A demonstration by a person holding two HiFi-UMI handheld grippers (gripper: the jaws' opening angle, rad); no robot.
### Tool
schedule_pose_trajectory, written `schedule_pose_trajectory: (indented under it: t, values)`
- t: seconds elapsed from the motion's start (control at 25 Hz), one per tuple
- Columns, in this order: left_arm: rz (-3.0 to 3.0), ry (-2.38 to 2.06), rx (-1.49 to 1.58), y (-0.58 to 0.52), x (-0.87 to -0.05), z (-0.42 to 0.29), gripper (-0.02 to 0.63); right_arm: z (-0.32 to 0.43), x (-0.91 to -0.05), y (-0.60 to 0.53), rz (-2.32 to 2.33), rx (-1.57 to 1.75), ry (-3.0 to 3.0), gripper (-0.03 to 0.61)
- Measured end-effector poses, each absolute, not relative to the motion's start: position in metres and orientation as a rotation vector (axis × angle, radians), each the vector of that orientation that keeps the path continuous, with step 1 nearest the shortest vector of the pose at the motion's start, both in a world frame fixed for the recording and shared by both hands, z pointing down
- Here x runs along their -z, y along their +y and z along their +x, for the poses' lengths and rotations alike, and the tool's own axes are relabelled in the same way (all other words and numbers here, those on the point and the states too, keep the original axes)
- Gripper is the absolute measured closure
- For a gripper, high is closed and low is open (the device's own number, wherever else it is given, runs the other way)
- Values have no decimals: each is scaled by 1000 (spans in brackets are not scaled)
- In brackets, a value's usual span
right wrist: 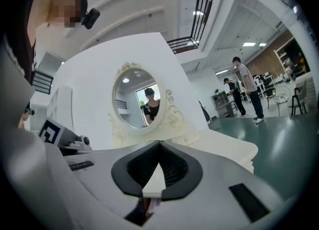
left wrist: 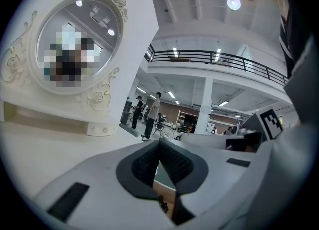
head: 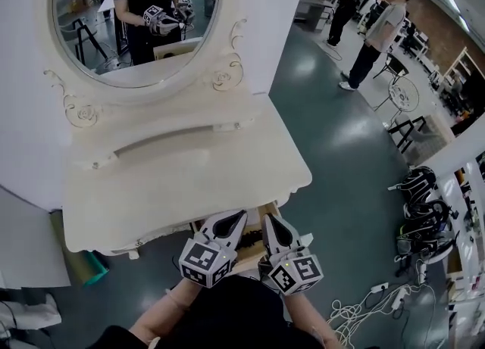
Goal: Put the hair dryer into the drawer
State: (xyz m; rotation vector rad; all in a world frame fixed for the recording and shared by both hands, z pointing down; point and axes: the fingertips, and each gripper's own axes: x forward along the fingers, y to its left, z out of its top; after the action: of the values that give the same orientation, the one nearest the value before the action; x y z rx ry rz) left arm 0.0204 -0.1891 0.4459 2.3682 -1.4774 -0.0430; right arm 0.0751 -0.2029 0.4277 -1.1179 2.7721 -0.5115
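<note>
Drawer (head: 252,245) below vanity table (head: 189,177) partly hidden by left claw (head: 236,219), right claw (head: 271,222); both closed tight, empty.

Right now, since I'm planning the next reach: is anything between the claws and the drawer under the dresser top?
Nothing visible is. The left claw and right claw, both shut and empty, hang at the dresser top's front edge, with brown wood of the drawer showing just below between them. No hair dryer shows in any view.

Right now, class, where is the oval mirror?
In the head view the oval mirror is at the upper left, standing at the back of the cream dressing table, just above its low raised shelf.
</note>
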Motion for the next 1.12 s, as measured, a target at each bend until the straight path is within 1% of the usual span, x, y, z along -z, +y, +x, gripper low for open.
schedule_pose_trajectory:
  t: [0.24,0.48,1.12]
  values:
    - [2382,-1471,27,-189,-447,28,595,61,-437,-199,-1274,521,2763,554]
    - [2375,-1479,20,-188,-450,21,595,50,-443,-190,-1261,549,2782,554]
    - [2326,-1527,3,-183,-461,-3,595,53,-464,-188,-1287,571,2834,554]
